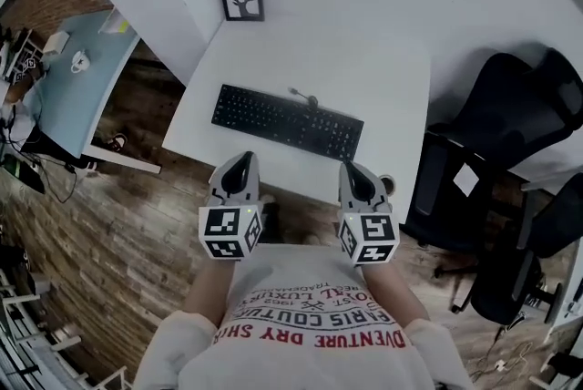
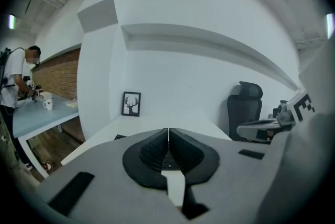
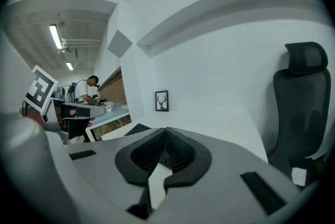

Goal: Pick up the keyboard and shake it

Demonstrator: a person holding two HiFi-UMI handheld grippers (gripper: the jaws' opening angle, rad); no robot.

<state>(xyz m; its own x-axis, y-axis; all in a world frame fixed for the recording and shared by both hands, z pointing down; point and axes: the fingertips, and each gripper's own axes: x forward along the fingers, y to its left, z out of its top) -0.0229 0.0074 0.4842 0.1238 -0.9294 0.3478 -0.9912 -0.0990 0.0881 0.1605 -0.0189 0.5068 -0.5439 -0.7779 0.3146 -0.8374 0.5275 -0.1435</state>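
The white rectangular desk (image 1: 392,69) is bearing the long, slim black plastic keyboard (image 1: 287,121), which is lying flat and slightly askew near the desk's front edge, not yet lifted, so the picking up and shaking are both waiting. The grey left gripper (image 1: 240,162) and grey right gripper (image 1: 357,169) are hovering at that front edge, both clenched on nothing, clear of the keyboard.

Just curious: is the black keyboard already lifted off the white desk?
No, the black keyboard lies flat on the white desk.
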